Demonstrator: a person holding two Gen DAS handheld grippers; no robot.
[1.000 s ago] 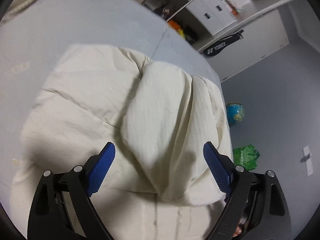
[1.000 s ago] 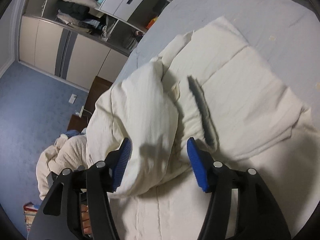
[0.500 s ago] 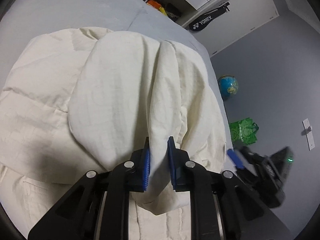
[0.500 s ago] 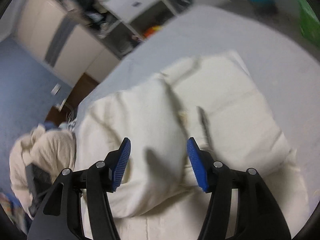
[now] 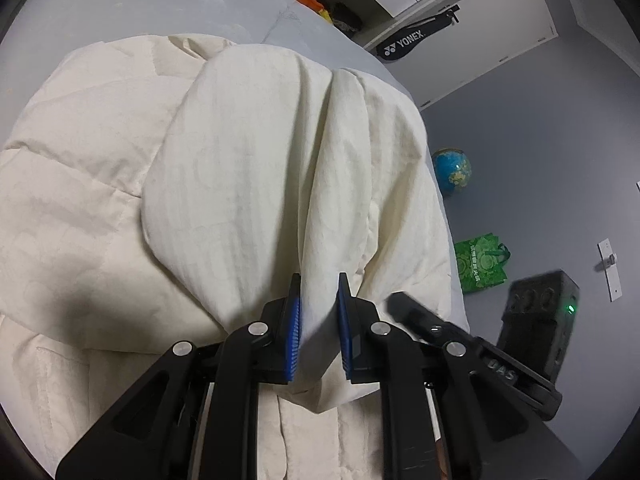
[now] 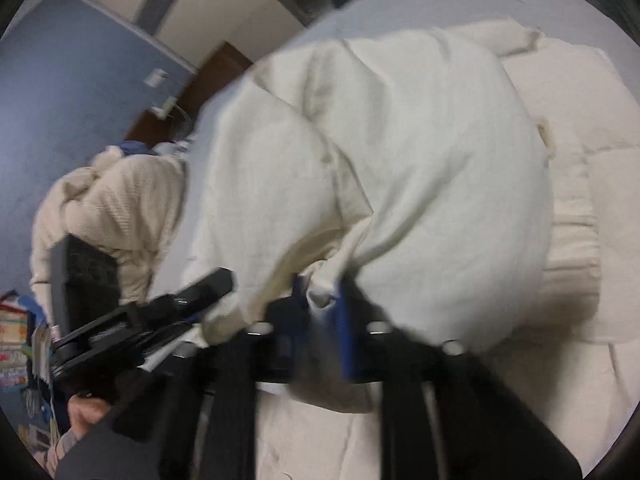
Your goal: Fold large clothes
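Note:
A large cream padded garment point(image 5: 248, 152) lies spread on a grey bed point(image 5: 120, 4). My left gripper point(image 5: 318, 300) is shut on a raised fold of it near its right side. In the right wrist view the same cream garment point(image 6: 400, 152) bulges up, and my right gripper point(image 6: 320, 292) is shut on a bunched fold of it. The right gripper also shows in the left wrist view point(image 5: 460, 336), close beside my left one. The left gripper shows in the right wrist view point(image 6: 160, 312) at the lower left.
A globe point(image 5: 451, 170) and a green bag point(image 5: 480, 266) sit on the floor right of the bed. White shelves and a racket bag point(image 5: 404, 42) stand behind. A heap of cream knitwear point(image 6: 116, 208) lies left of the bed.
Both grippers were open a second ago. The left closed on a fold first, then the right swung in close to the left and closed on the fabric. The fold is lifted.

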